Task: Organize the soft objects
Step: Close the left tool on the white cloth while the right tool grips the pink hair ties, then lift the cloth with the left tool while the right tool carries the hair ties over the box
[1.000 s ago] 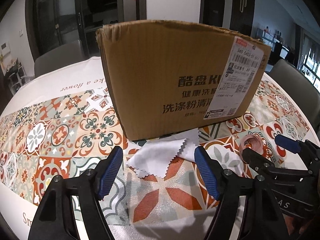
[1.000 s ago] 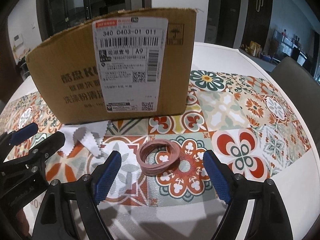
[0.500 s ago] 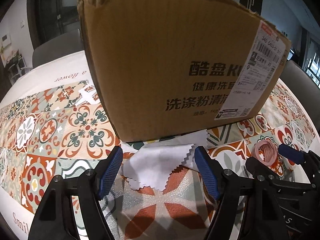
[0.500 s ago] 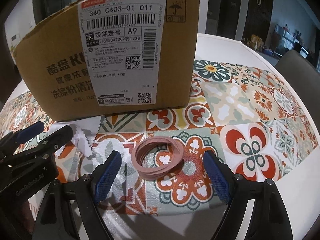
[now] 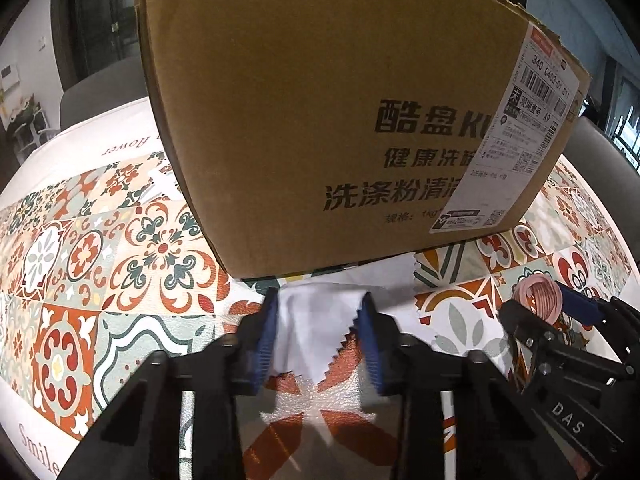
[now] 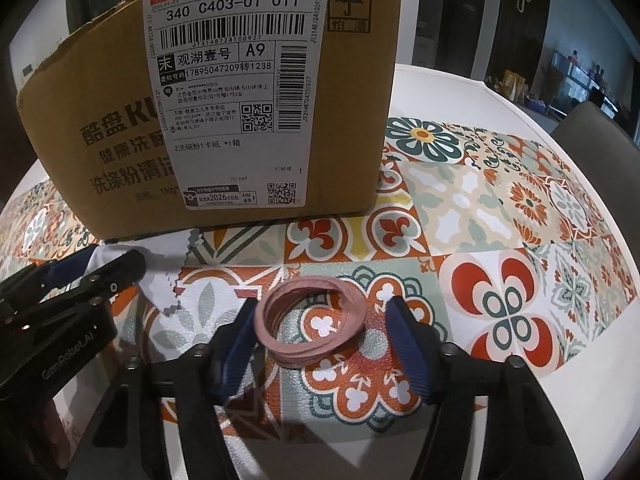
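A white cloth with zigzag edges (image 5: 320, 320) lies on the patterned tablecloth in front of a cardboard box (image 5: 340, 120). My left gripper (image 5: 320, 328) has its blue fingers half closed around the cloth, which bunches up between them. A bundle of pink hair bands (image 6: 310, 316) lies on the table between the fingers of my right gripper (image 6: 320, 336). The right jaws are partly closed; the left finger touches the bundle and a gap remains on the right. The cloth (image 6: 168, 276), the box (image 6: 240, 100) and the left gripper (image 6: 80, 280) also show in the right wrist view.
The tall box stands right behind both items and blocks the way forward. The round table's white edge (image 6: 580, 364) lies to the right, with a grey chair (image 6: 592, 124) beyond. Another chair (image 5: 104, 92) stands at the far left.
Both grippers moved forward and down towards the box. The left jaws narrowed onto the white cloth, bunching it. The right jaws narrowed around the pink bands.
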Motion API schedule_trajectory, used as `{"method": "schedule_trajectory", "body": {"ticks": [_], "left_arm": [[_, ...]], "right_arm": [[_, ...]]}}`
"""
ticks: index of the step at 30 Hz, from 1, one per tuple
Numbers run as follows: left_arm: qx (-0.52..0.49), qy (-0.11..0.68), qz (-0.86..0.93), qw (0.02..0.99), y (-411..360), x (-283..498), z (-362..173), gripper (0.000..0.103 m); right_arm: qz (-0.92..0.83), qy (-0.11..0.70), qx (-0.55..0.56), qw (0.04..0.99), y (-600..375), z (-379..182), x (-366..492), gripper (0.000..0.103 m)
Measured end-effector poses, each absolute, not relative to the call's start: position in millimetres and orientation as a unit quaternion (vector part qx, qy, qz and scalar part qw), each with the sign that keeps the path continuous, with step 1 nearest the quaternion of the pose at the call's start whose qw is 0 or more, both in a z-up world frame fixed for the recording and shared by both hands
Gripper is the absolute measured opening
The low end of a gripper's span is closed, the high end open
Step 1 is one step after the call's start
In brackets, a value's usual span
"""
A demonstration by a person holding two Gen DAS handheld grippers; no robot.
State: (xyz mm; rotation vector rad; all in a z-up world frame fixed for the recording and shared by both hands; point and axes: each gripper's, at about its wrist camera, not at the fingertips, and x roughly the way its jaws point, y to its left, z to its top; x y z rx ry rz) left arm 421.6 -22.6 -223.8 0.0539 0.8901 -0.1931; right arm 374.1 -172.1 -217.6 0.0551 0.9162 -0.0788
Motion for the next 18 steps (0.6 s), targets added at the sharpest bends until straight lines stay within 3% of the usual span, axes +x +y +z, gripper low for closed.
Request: {"method": "schedule_trajectory", "body": {"ticks": [3,8,14,18], "left_arm": [[0.026,0.428,-0.099,0.898,-22,420,-224,0.017],[0.025,0.42,-0.103,0.901,-21,416,-221,0.01],[0.023,0.41,-0.109,0.905,-24,407,-211,0.009],[0.017,0.404,-0.113,0.908,-22,401,-203,0.009]], "right_arm": [[-0.034,0.441,0.026,0.896,-172,-216,373,0.044],[-0.024,0.444,0.033,0.895,-176,-215,373,0.027],[-0.015,0.442,0.038,0.896,-181,-212,371,0.018],[-0.009,0.437,0.042,0.898,-182,-206,368,0.018]]}}
